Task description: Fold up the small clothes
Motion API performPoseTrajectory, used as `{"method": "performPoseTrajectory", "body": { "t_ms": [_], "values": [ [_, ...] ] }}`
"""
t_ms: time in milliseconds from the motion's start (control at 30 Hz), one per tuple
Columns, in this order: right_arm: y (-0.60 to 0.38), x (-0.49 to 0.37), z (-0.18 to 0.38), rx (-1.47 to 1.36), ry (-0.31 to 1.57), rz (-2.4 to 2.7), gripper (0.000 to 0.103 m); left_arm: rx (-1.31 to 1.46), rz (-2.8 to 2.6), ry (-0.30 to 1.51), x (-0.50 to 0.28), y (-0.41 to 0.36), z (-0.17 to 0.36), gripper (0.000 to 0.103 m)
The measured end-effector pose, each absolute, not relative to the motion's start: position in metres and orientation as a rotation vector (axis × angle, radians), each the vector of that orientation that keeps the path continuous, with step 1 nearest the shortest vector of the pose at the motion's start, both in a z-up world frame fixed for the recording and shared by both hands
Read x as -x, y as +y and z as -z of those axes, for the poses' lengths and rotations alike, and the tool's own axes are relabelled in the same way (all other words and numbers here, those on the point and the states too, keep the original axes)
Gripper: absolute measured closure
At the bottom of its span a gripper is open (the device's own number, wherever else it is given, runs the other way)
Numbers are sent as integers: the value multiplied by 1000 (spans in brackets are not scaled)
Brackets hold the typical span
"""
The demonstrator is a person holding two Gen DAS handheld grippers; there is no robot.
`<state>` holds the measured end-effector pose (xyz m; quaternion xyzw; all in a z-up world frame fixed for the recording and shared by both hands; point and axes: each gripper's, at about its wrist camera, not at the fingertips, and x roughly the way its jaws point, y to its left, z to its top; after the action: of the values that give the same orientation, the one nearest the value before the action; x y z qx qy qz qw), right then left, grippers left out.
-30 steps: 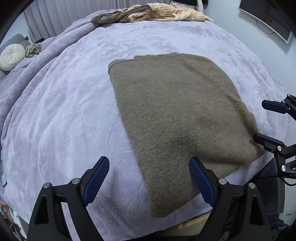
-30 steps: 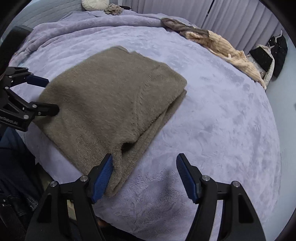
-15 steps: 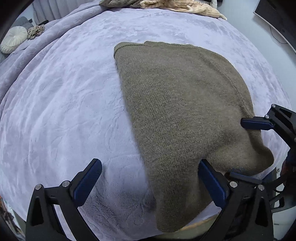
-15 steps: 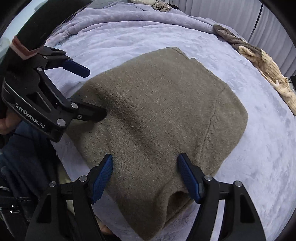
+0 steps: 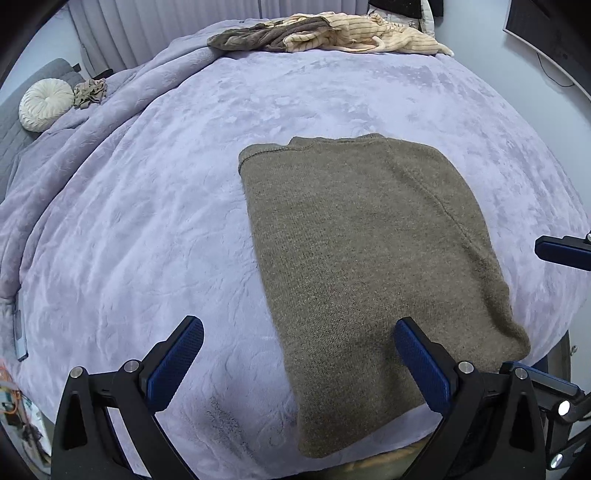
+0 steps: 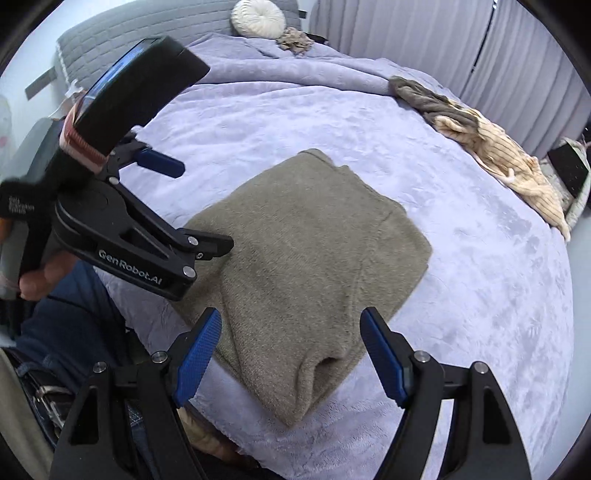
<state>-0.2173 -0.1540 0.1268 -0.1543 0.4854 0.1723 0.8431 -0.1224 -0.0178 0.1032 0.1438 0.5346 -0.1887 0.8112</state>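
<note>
The brown sweater (image 5: 362,266) is lying folded on the purple bed (image 5: 147,221), just in front of both grippers and near the edge where the person is standing. A moment ago both grippers were down low over its near edge. Now they are sitting higher and the sweater is looking smaller in both views.

The left gripper (image 5: 299,363) is standing wide, as wide as it gets, and nothing is between its blue pads. A second ago it was a bit narrower. Its right pad is hanging over the near left part of the sweater, but it is not pressing on it. The right gripper (image 6: 291,358) is standing open too, with the near corner of the sweater showing below the gap. It is not pinching the cloth. It also has opened a little more than before.

So both grippers are letting the sweater lie by itself. The sweater is keeping its tidy shape, with the fold edge near the right gripper puffing up a little. This fold is probably done, or nearly done.

Far ahead of the grippers, a pile of more clothes (image 5: 325,31) is waiting at the back of the bed. One of those is likely the next thing to fold.
</note>
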Motion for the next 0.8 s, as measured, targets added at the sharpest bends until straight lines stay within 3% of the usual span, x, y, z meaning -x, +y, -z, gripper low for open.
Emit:
{"method": "performPoseTrajectory", "body": {
  "t_ms": [300, 800],
  "values": [
    [-153, 202, -123, 305, 1069, -301, 23, -187, 402, 1175, 136, -16, -97, 0],
    [-149, 205, -112, 312, 1103, -274, 23, -255, 253, 1176, 137, -15, -90, 0]
  ]
}}
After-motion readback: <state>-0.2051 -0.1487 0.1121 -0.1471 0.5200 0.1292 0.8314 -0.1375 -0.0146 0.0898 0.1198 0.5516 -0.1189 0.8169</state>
